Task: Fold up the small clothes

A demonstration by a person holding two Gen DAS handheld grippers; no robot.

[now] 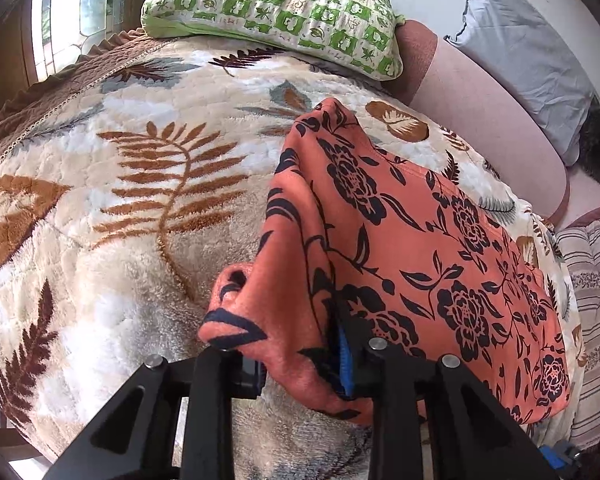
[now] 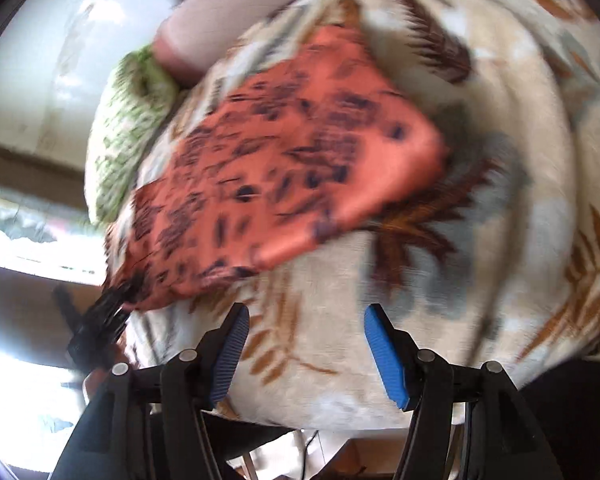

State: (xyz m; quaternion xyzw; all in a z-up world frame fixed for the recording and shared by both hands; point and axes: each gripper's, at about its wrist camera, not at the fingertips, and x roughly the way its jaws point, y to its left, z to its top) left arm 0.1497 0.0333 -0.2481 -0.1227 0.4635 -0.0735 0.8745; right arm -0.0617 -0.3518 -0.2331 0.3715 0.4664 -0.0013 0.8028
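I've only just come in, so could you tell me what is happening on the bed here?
A person is folding a small orange floral garment on a leaf-patterned blanket with two handheld grippers. The left gripper is clamped on a bunched edge of the garment and lifts it slightly. The right gripper is open and empty, over bare blanket beside the cloth. A green checked pillow lies at the far end.

No text, label, brand, number or sign can be read in either view
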